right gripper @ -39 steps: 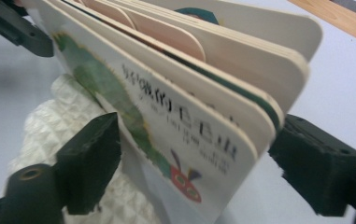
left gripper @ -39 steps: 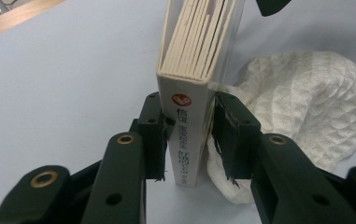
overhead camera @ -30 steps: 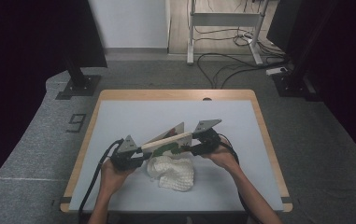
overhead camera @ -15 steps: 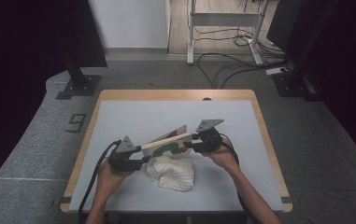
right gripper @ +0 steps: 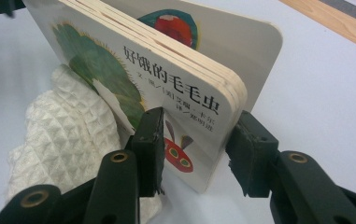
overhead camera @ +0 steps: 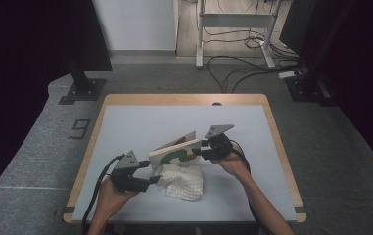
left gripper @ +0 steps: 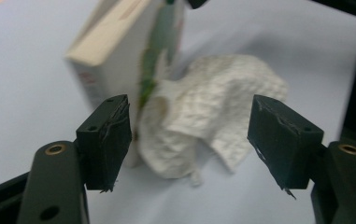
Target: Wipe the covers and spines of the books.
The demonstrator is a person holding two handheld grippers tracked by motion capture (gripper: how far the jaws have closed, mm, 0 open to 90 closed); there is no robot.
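A thick board book is being held upright on edge on the pale table by the right gripper, its jaws being pressed against the front cover and the back of the page block near the lower corner. One leaf is being left fanned out beyond the far jaw. A crumpled white waffle cloth is lying just beside the near jaw, touching the book's cover. The left gripper is being held with its jaws apart, these having just been opening, and nothing is being gripped between them. Straight ahead of it the cloth is lying, with the book standing ahead of its left-hand jaw.
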